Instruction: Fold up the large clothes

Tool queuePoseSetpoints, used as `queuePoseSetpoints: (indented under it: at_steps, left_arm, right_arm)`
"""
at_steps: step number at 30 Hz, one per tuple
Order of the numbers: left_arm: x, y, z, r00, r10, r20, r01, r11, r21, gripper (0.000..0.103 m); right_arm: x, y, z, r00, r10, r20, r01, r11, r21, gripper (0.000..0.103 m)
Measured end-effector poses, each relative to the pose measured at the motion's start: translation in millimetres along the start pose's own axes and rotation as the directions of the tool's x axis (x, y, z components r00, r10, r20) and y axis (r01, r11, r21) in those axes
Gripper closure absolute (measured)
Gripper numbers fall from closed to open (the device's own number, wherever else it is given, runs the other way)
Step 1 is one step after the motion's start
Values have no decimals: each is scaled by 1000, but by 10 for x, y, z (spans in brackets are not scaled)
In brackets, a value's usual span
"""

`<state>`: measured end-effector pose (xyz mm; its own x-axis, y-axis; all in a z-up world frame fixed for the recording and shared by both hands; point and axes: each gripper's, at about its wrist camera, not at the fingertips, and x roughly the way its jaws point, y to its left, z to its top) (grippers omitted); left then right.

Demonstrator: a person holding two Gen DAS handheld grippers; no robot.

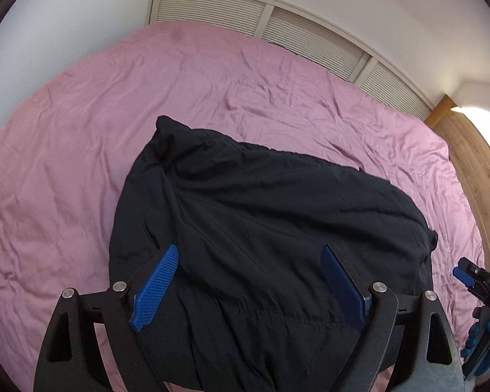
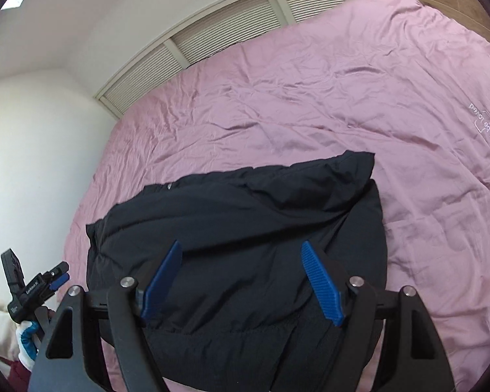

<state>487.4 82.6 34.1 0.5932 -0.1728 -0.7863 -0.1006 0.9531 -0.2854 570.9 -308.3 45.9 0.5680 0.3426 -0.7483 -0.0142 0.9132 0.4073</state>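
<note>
A dark navy padded jacket (image 1: pixel 261 228) lies bunched in a folded heap on the pink bed sheet (image 1: pixel 81 163); it also shows in the right wrist view (image 2: pixel 245 228). My left gripper (image 1: pixel 250 254) hovers over the near part of the jacket, jaws wide open, holding nothing. My right gripper (image 2: pixel 241 251) is also open and empty above the jacket's near edge. The right gripper shows at the far right of the left wrist view (image 1: pixel 473 274), and the left gripper at the far left of the right wrist view (image 2: pixel 54 277).
The wrinkled pink sheet (image 2: pixel 310 114) covers the whole bed. A slatted white panel (image 1: pixel 310 32) runs along the far side under white walls. Wooden floor (image 1: pixel 473 163) lies beyond the bed's right edge.
</note>
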Motion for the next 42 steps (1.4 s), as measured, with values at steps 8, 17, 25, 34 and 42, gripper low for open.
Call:
queuePoseSetpoints:
  at_steps: [8, 17, 25, 34, 42]
  left_arm:
    - [230, -317, -499, 999, 40, -22, -37, 991, 131, 15]
    - [765, -643, -309, 998, 69, 0, -67, 970, 234, 15]
    - [1337, -887, 236, 994, 105, -17, -94, 943, 318, 11]
    - [1991, -962, 685, 986, 150, -73, -122, 947, 299, 2]
    - [2563, -962, 864, 976, 162, -148, -120, 959, 255, 1]
  right_arm:
    - [330, 511, -694, 996, -59, -64, 45, 980, -195, 28]
    - [871, 735, -602, 994, -91, -60, 71, 957, -281, 28]
    - [1343, 610, -165, 992, -111, -52, 95, 963, -251, 24]
    - [1884, 444, 394, 987, -128, -98, 106, 973, -206, 23]
    - [2505, 252, 654, 969, -149, -197, 119, 981, -155, 14]
